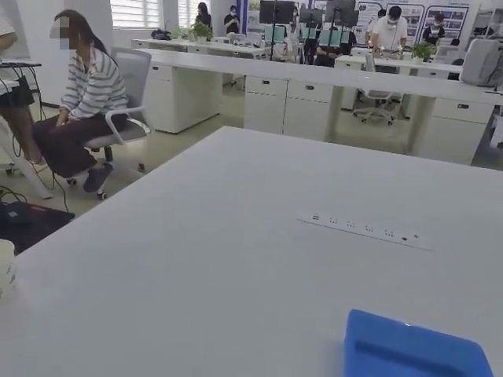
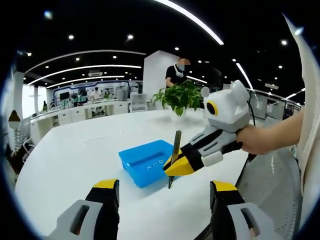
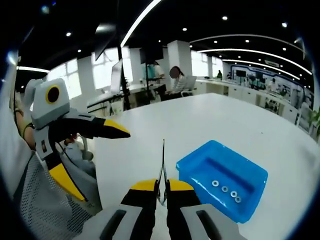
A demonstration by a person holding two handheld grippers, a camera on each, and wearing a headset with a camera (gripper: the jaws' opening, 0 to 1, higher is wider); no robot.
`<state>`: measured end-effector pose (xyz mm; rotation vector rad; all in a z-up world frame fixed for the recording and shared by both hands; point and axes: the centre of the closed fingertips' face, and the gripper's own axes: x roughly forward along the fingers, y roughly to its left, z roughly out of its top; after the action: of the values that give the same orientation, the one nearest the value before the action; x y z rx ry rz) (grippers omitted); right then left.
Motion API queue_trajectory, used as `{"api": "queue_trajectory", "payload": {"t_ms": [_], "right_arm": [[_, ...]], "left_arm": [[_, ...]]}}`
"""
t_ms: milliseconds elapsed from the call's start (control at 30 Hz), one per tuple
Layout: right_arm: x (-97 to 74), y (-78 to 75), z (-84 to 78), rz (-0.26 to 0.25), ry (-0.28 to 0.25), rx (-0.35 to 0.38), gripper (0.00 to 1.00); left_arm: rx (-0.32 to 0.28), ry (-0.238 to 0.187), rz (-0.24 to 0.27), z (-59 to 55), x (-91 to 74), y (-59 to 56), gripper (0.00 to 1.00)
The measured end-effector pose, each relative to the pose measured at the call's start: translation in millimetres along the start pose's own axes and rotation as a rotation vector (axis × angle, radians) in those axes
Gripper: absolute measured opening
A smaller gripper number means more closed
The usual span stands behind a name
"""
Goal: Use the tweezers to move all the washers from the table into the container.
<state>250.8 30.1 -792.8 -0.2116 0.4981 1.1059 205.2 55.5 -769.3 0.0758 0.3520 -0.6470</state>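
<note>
Nearest, the left gripper has its jaws wide and empty. Rightward on the white surface, the blue container holds four washers (small, light, likely slippery; best pinched across the rim). Farther right, the right gripper has its jaws clamped on the thin tweezers, tips just beside the container.

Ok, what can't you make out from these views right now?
- Head view: the container is cut off by the bottom edge, its inside out of frame.
- Left gripper view: the washers in it are too small to count.
- Right gripper view: the tweezers in the right gripper sit edge-on; whether the tips hold a washer is unclear.
</note>
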Motion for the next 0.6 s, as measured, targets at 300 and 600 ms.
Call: {"api": "queue_trajectory", "payload": {"t_ms": [300,600], "right_arm": [[-1.2,-28.5,32.3,-0.001,-0.031,-0.004,0.03],[13.4,-48.5,51.8,0.017,-0.04,-0.041,0.03]], "left_arm": [[0.018,-0.019,0.049,3.6,-1.4,8.2,0.85],[0.021,-0.016,0.043,3.4,-0.2,7.1,0.86]]}}
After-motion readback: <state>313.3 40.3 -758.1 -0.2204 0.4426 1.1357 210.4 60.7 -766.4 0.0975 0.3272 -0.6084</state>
